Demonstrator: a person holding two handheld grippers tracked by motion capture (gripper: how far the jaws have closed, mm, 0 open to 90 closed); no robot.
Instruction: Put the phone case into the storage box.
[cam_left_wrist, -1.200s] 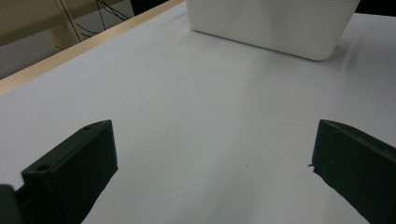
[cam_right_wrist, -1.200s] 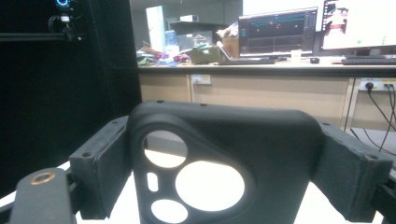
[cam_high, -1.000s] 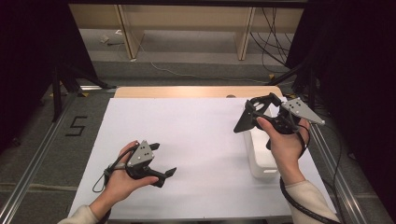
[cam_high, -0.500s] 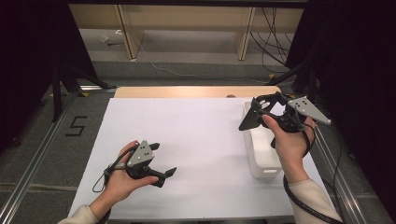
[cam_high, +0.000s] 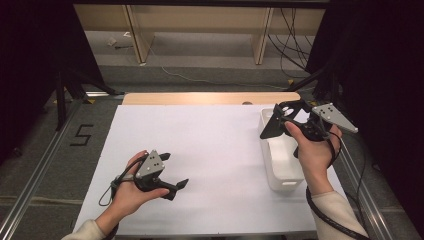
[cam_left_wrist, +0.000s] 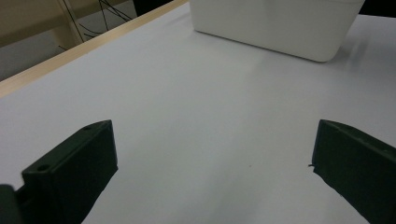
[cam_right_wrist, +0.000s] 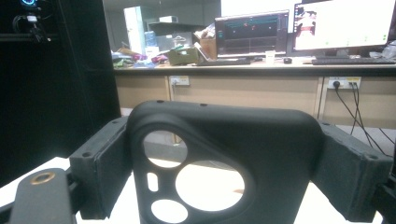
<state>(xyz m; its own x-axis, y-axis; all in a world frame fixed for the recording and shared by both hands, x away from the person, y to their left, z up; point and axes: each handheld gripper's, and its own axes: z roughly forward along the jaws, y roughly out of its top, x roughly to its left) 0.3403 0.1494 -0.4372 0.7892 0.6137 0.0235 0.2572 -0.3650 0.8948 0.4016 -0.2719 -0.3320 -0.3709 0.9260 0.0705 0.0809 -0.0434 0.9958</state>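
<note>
A black phone case (cam_right_wrist: 261, 135) with round camera cut-outs stands upright between the jaws of my right gripper (cam_right_wrist: 224, 168), gripped by its two side edges. In the high view my right gripper (cam_high: 290, 117) holds the black case (cam_high: 272, 125) in the air above the far end of a white bin (cam_high: 282, 172) at the table's right side. Low over the white table sheet (cam_high: 215, 150) near the front left is my left gripper (cam_high: 175, 170), open. Its jaws stand wide apart in the left gripper view with nothing between them (cam_left_wrist: 215, 172), and the bin (cam_left_wrist: 275, 28) lies farther off.
A wooden strip (cam_high: 210, 98) borders the table's far edge. Metal rails (cam_high: 35, 175) run along both sides. A cable (cam_high: 330, 220) trails from my right gripper past the front right corner. Desks with monitors (cam_right_wrist: 252, 35) stand beyond the table.
My right hand has drifted a little to the right with the black case, staying over the bin. The left hand has not moved.
</note>
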